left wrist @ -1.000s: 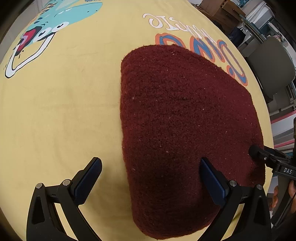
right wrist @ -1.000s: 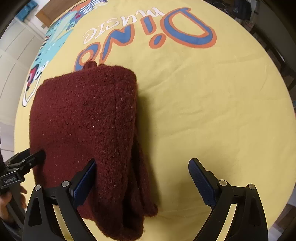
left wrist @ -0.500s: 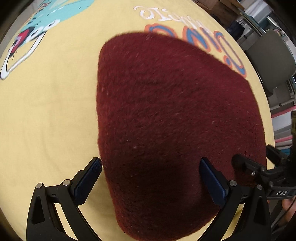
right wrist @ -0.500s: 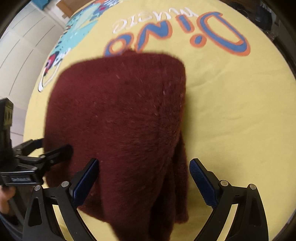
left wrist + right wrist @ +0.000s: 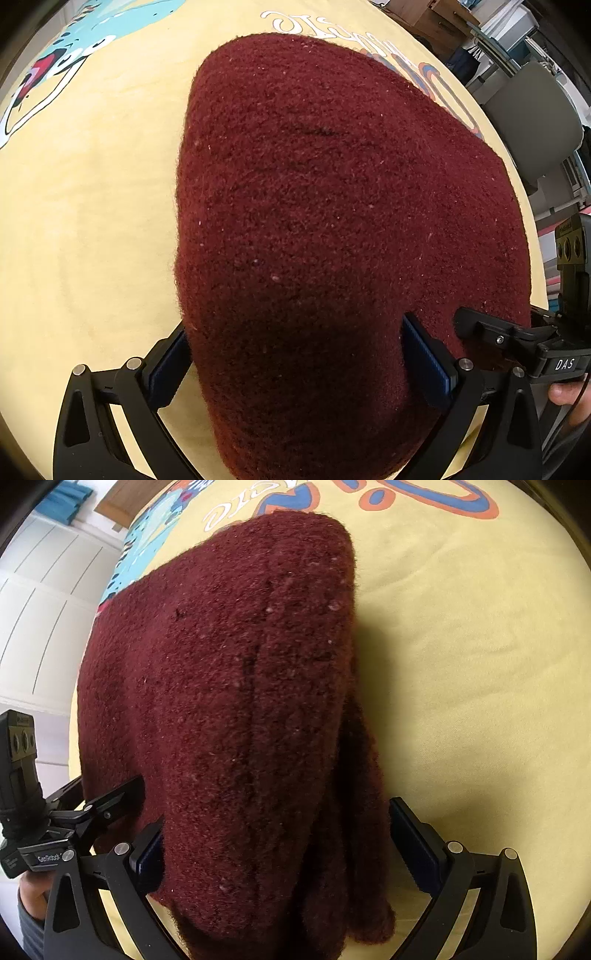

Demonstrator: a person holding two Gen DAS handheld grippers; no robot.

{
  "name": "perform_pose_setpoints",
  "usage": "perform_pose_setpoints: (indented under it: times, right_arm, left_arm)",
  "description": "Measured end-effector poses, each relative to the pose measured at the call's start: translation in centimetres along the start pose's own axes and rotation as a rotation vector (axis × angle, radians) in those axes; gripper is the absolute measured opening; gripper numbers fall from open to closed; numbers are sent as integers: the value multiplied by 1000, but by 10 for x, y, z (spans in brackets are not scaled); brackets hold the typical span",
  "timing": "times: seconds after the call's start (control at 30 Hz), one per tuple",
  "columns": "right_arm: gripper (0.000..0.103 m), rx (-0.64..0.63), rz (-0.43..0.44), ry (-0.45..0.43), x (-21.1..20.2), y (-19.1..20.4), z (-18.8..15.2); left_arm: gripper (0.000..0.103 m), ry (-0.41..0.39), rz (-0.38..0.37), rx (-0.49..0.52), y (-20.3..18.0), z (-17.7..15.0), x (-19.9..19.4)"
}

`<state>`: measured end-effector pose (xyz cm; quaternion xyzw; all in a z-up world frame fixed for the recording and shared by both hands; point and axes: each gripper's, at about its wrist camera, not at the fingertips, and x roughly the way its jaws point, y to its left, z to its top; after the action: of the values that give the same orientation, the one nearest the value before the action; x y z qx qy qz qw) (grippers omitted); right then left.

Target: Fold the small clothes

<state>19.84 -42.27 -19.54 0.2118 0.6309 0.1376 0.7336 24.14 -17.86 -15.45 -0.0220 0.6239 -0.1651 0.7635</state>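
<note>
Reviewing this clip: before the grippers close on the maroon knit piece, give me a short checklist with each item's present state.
1. Left gripper jaws open and straddling the near edge of the maroon garment: ok.
2. Right gripper jaws open, with the garment's near edge between them: ok.
3. The two grippers apart on that edge, not touching each other: ok; the right one sits beside the left one's right finger.
4. Layers aligned: not ok; a darker under-layer sticks out along the right side.
5. Yellow printed cloth flat under the garment: ok where visible.
6. Whether each bite will catch all layers: cannot tell.
</note>
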Motion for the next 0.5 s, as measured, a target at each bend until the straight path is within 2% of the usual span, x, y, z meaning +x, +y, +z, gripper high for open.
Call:
perform_pose_setpoints:
  times: [0.03,0.1,0.37,0.43,0.5]
  right_arm:
    - [99,2,7,0,0,1,0]
    - [88,6,37,-2,-2,1,-1]
    - [74,-2,27,-12,-3,14,-2]
    - [67,-8,22,-21,-4,18,-3]
    - [56,-27,1,-34,-8,26,-5]
  left_arm:
    - [99,1,-7,2,0,0,0]
    - [97,-1,-8,7,-2,1,0]
    - [82,0,-25,33,-3,4,-2]
    - [72,-7,-38,35,-7,3,-3]
    - [63,-17,-48,45,-9,2,-7]
